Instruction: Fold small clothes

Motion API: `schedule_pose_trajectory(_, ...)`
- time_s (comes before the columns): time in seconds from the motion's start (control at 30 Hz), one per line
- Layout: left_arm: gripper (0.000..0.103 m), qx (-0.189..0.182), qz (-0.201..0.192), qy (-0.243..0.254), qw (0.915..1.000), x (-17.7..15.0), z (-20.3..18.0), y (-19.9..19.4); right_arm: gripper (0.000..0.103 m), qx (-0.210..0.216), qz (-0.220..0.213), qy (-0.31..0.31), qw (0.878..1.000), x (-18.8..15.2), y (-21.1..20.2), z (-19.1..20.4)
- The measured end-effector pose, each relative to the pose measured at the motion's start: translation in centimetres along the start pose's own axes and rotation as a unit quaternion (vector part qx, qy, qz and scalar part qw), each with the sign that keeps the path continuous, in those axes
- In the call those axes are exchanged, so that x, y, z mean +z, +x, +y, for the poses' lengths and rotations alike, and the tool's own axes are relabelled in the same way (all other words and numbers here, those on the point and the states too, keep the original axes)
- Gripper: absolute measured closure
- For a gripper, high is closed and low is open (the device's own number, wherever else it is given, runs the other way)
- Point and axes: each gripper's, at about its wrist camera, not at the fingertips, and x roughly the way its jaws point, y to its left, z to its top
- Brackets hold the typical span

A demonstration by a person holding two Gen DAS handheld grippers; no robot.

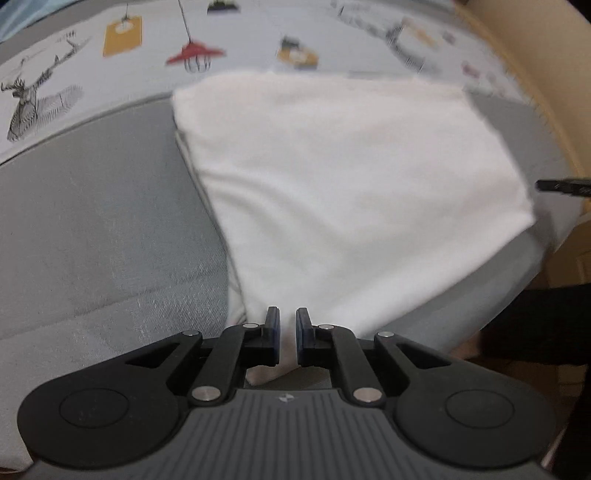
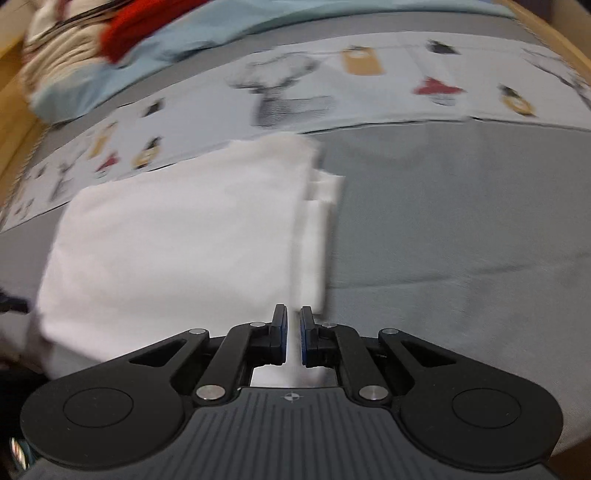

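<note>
A white garment (image 1: 351,184) lies folded on a grey bed cover (image 1: 92,221). In the left wrist view its near corner narrows to a point and runs up between the pads of my left gripper (image 1: 287,317), which is shut on it. The right wrist view shows the same white garment (image 2: 177,240) spreading to the left, with layered edges on its right side. That right edge runs down into my right gripper (image 2: 293,314), shut on the cloth. Both held corners are lifted a little off the cover.
A pale printed strip (image 2: 295,92) with deer and lamp pictures crosses the grey cover (image 2: 461,221) beyond the garment. A heap of red and light blue clothes (image 2: 122,29) lies at the far left. A wooden bed frame (image 1: 517,55) borders the right. A dark sleeve (image 1: 535,321) shows low right.
</note>
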Motion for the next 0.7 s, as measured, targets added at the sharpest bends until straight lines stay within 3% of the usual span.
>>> schedule_pose_trajectory(0.1, 0.093, 0.054, 0.058, 0.011, 0.9968, -0.1, 0.2, 2.4, 0.095, -0.026, 0.047, -0.031, 0.998, -0.4, 2.4, 1.2)
schedule_pose_trajectory(0.13, 0.088, 0.058, 0.06, 0.005, 0.9965, 0.0, 0.5, 2.4, 0.095, -0.045, 0.07, -0.04, 0.996, -0.7, 3.2, 1.3)
schedule_pose_trajectory(0.2, 0.088, 0.059, 0.029, -0.019, 0.9976, 0.7, 1.0, 1.2, 0.09, -0.075, 0.096, -0.048, 0.991, -1.1, 4.1, 1.1)
schedule_pose_trajectory(0.3, 0.087, 0.042, -0.036, -0.039, 0.9977, 1.9, 1.2, -1.1, 0.089, -0.086, 0.03, -0.033, 0.995, 0.1, 2.4, 1.0)
schedule_pose_trajectory(0.37, 0.087, 0.036, -0.061, -0.049, 0.9963, 2.7, 1.2, -1.7, 0.089, -0.069, -0.015, -0.011, 0.997, 0.8, 1.0, 0.9)
schedule_pose_trajectory(0.43, 0.087, 0.032, -0.066, -0.05, 0.996, 3.7, 0.7, -1.3, 0.086, -0.049, -0.053, -0.001, 0.997, 1.5, 0.3, 1.2)
schedule_pose_trajectory(0.5, 0.087, 0.032, -0.058, -0.048, 0.9966, 4.4, 0.3, -0.6, 0.084, -0.04, -0.058, -0.008, 0.997, 2.0, 1.0, 1.7)
schedule_pose_trajectory(0.57, 0.087, 0.039, -0.041, -0.043, 0.9975, 4.7, 0.2, 0.7, 0.082, -0.037, -0.039, -0.019, 0.998, 2.3, 2.2, 2.3)
schedule_pose_trajectory(0.67, 0.087, 0.073, 0.002, -0.054, 0.9958, 4.6, 0.2, 3.5, 0.08, -0.091, 0.03, -0.043, 0.994, 2.2, 5.3, 2.7)
schedule_pose_trajectory(0.7, 0.087, 0.077, 0.002, -0.06, 0.9952, 4.6, 0.2, 3.6, 0.074, -0.106, 0.047, -0.043, 0.992, 2.1, 6.1, 2.7)
